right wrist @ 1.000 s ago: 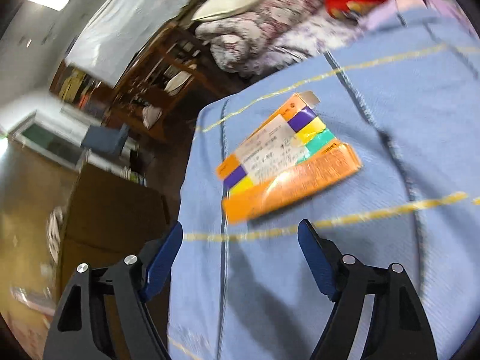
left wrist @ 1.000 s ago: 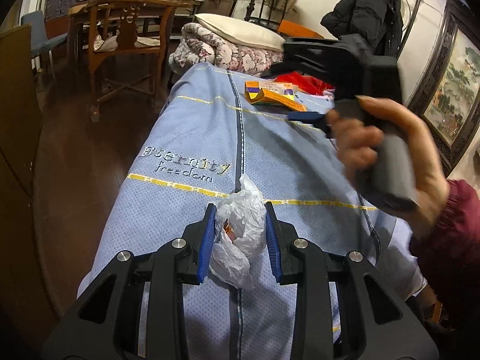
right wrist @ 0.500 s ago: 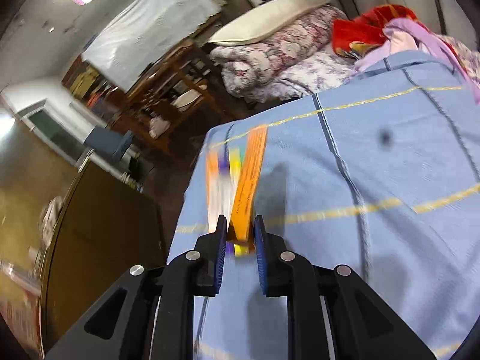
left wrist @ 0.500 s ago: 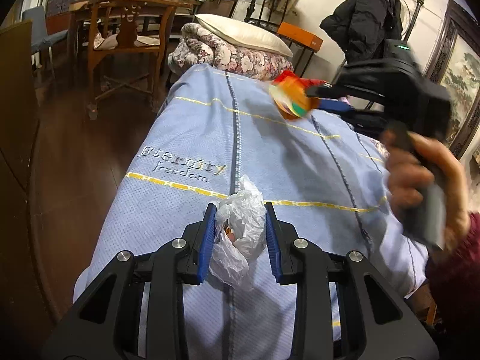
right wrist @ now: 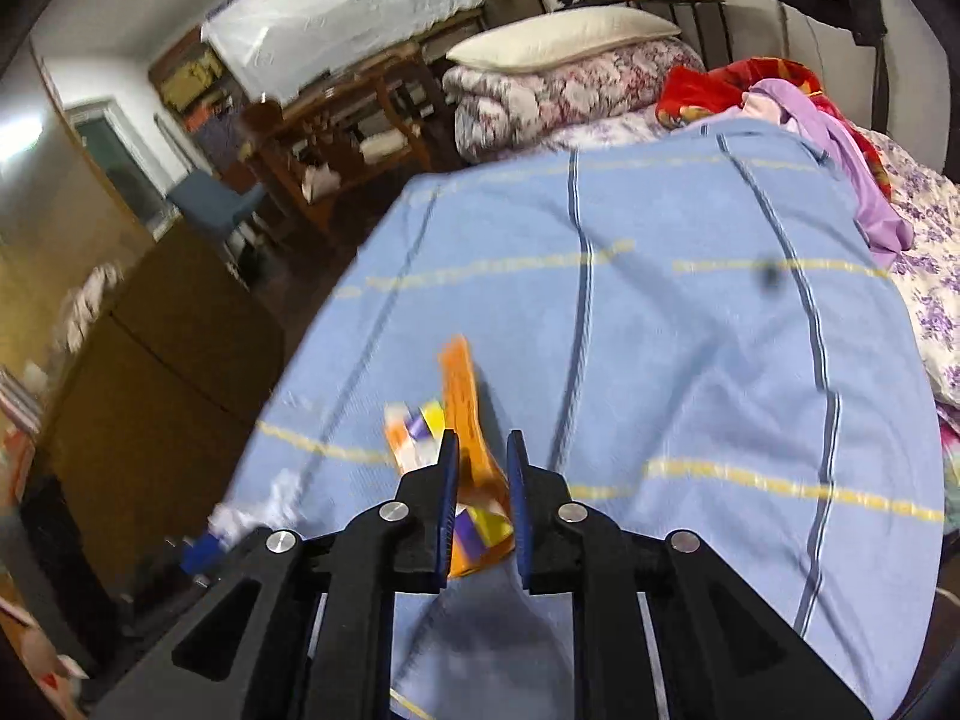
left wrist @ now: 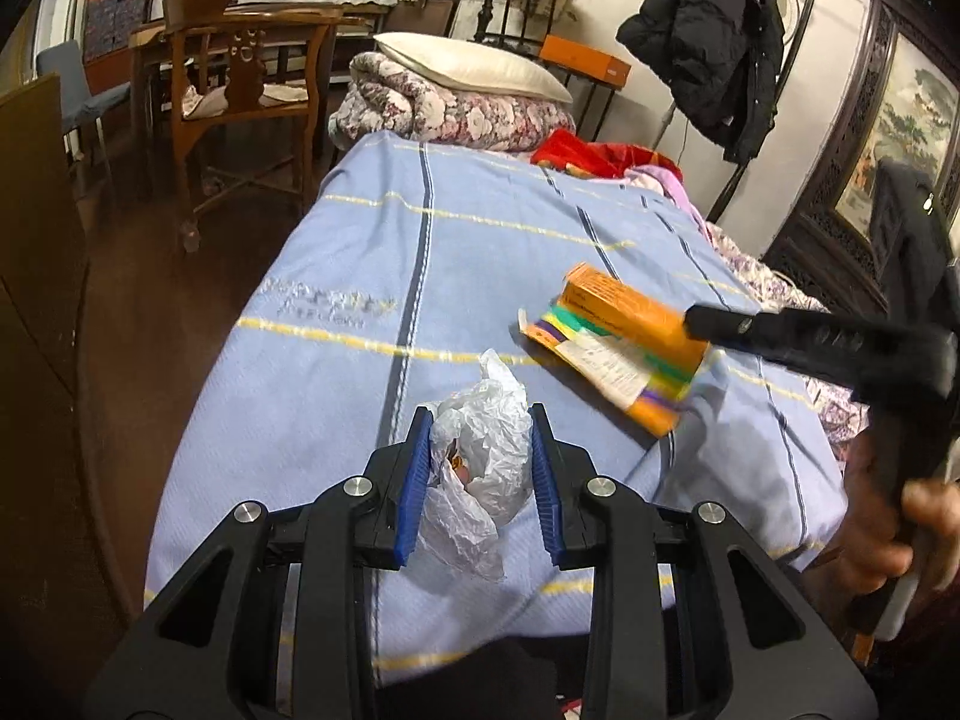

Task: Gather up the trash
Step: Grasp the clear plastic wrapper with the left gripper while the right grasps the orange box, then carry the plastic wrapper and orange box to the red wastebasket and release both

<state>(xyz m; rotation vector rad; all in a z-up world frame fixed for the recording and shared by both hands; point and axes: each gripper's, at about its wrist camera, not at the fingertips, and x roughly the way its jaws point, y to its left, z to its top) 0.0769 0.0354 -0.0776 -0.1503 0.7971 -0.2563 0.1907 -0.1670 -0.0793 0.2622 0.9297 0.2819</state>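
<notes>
- Orange carton (left wrist: 624, 348): flattened medicine-type box with green, yellow and purple bands and a white label. It is carried clear of the bedspread, its long axis running from the upper left down to the lower right in the left wrist view, one end pinched.
- Right gripper (right wrist: 483, 468): blue pads stand on either side of the orange carton, which sits between them. The jaws are opening slightly at this moment, yet the carton still hangs from them. A hand (left wrist: 912, 534) holds the grip.
- Plastic bag (left wrist: 480, 468): crumpled white bag with something orange-brown inside, serving as the trash receiver by my reading.
- Left gripper (left wrist: 480, 462): clamped together on the plastic bag, one blue pad on each flank.
- Governing relation: the carton lies up and to the right of the bag, near but apart, free end pointing away from the bag. The right gripper is the nearer one, already holding it. The likely next move brings the carton over to the bag mouth, turned end-on.
- Bedspread (left wrist: 372, 276): pale blue, yellow cross-lines, dark blue stripes, soft and yielding.
- Room: floral quilt (left wrist: 456, 114) with pillow (left wrist: 474, 66) at the far end, red cloth (left wrist: 588, 153), wooden chair (left wrist: 240, 84), dark coat (left wrist: 714, 36), framed painting (left wrist: 894, 132).
</notes>
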